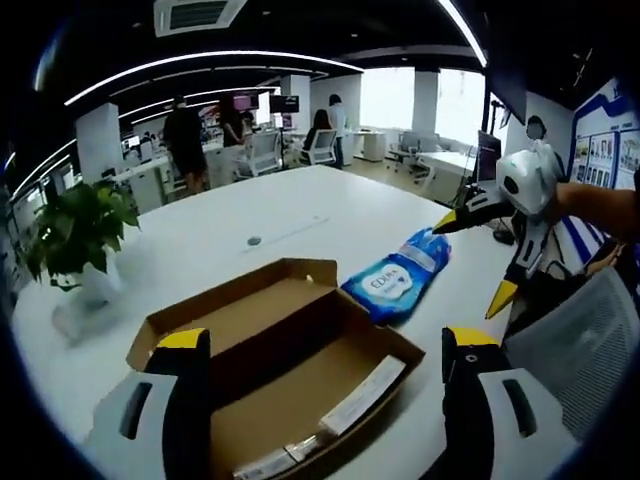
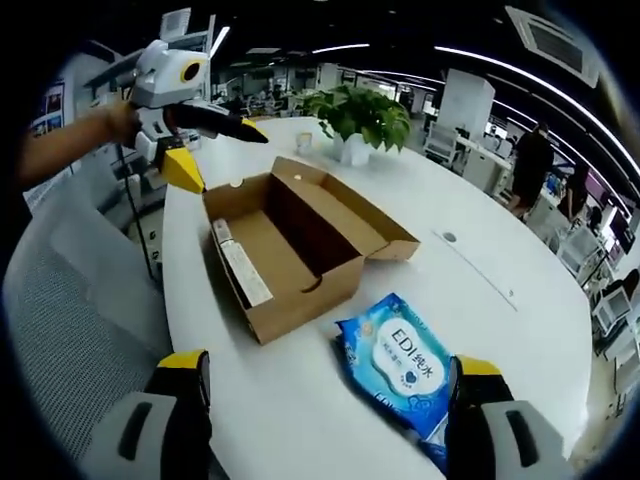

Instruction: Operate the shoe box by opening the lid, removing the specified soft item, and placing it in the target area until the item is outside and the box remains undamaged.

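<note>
The brown cardboard shoe box [image 1: 290,395] lies open on the white table [image 1: 300,215], its lid folded back, with a white paper strip along its inner wall. To its right lies the soft blue wet-wipes pack [image 1: 398,278], flat on the table outside the box. My left gripper [image 1: 326,338] is open just above the box's near side. My right gripper [image 1: 478,260] hangs open over the table edge beyond the pack. In the right gripper view, my right gripper [image 2: 328,362] is open with the pack [image 2: 400,370] lying between its jaws; the box [image 2: 270,250] sits ahead, and the left gripper [image 2: 225,158] is open behind it.
A potted plant [image 1: 80,235] [image 2: 360,115] stands past the box. A grey mesh chair [image 1: 580,340] [image 2: 70,290] is pulled up to the table edge. A small round cap [image 1: 254,241] is set into the tabletop. People stand among desks far behind.
</note>
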A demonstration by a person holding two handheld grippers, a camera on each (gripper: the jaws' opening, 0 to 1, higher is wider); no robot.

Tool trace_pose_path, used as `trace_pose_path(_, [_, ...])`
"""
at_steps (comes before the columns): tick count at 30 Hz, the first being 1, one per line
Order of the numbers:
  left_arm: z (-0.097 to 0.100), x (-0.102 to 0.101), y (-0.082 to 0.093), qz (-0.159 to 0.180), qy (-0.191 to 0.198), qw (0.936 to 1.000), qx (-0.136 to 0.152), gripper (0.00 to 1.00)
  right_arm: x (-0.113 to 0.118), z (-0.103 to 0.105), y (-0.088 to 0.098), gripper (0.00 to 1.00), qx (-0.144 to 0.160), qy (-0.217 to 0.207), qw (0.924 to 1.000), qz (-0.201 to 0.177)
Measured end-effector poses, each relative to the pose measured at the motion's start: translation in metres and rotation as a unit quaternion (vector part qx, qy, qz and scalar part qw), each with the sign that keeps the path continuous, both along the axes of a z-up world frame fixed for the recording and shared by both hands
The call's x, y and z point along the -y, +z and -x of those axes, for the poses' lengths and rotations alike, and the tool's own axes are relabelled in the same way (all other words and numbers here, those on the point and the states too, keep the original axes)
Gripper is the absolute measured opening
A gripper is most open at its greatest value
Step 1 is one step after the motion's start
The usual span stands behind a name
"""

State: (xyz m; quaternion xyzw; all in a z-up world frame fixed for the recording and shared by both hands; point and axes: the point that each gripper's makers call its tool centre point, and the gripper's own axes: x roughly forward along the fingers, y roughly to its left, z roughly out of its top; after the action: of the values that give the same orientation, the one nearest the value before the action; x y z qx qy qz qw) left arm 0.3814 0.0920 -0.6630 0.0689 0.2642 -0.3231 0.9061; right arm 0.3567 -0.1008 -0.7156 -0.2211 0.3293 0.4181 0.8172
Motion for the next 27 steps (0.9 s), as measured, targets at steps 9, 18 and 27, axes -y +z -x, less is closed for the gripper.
trace_pose_path(9, [0.007, -0.035, -0.015, -0.005, 0.024, 0.9997, -0.008, 0.94, -0.025, -0.004, -0.001, 0.96, 0.003, 0.032, 0.9995, -0.005])
trace_pose_path(18, [0.014, -0.074, -0.032, -0.001, 0.063, 0.9979, -0.013, 0.81, -0.049, -0.005, -0.009, 0.88, -0.005, 0.073, 0.9973, -0.005])
trace_pose_path(27, [0.026, -0.117, -0.055, -0.008, 0.105, 0.9938, -0.036, 0.79, -0.069, -0.009, -0.013, 0.80, -0.008, 0.124, 0.9923, -0.001])
